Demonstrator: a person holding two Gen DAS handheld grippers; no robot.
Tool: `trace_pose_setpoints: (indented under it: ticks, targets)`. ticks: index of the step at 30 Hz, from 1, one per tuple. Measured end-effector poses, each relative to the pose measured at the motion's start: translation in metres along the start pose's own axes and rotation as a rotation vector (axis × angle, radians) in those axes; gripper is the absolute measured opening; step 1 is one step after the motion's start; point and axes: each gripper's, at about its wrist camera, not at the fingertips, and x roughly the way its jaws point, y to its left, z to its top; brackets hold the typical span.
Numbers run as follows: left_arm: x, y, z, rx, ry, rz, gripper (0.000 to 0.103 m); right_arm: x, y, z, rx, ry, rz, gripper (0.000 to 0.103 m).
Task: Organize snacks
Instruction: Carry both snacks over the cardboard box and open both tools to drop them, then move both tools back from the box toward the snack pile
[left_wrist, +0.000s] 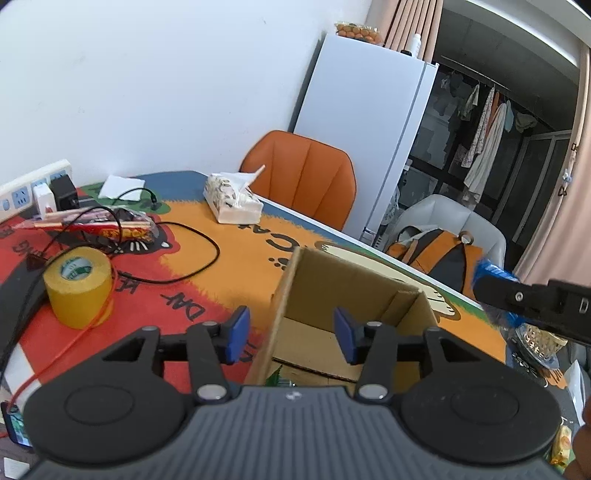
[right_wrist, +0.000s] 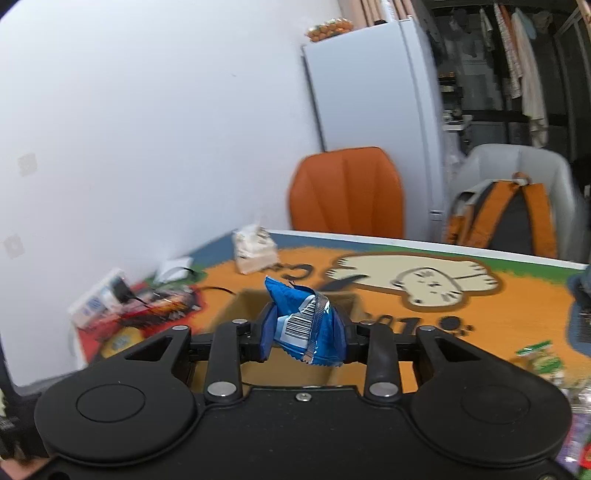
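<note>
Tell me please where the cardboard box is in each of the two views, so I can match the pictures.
Left wrist view: the cardboard box stands open at lower centre, right beyond the left gripper, on the colourful tablecloth.
Right wrist view: the box is at lower centre, mostly hidden behind the right gripper and its blue snack packet.
Shared landmark: the orange chair behind the table.
</note>
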Motion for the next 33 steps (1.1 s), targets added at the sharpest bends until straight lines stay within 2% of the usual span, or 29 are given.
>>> trace_pose_setpoints:
  ticks: [2,4,7,13,19,23,25,33]
  targets:
    - [-0.002,0.001,0.000,-0.009,-0.006,0.000,0.064,-0.003,-0.005,0.002,0.023,0.000,-0.020,0.058]
    - [-0.005,0.001,-0.001,-0.016,-0.009,0.000,0.075,-0.011,-0.011,0.003,0.032,-0.015,-0.038,0.060]
    - [-0.006,-0.003,-0.003,-0.018,-0.011,-0.002,0.079,-0.021,-0.023,0.001,0.054,-0.004,-0.061,0.062]
    - [-0.007,-0.016,-0.006,-0.001,-0.012,-0.019,0.088,-0.040,-0.049,-0.013,0.089,0.008,-0.156,0.075]
    - [-0.015,-0.026,-0.009,-0.005,-0.011,-0.042,0.091,-0.064,-0.070,-0.025,0.124,-0.001,-0.216,0.087]
    - [-0.020,-0.035,-0.011,0.004,-0.009,-0.067,0.092,-0.082,-0.078,-0.033,0.125,-0.022,-0.252,0.100]
    - [-0.024,-0.041,-0.012,0.010,-0.010,-0.086,0.092,-0.090,-0.081,-0.036,0.123,-0.026,-0.262,0.103]
    - [-0.042,-0.067,-0.024,0.059,0.011,-0.144,0.093,-0.128,-0.095,-0.047,0.121,-0.053,-0.338,0.103]
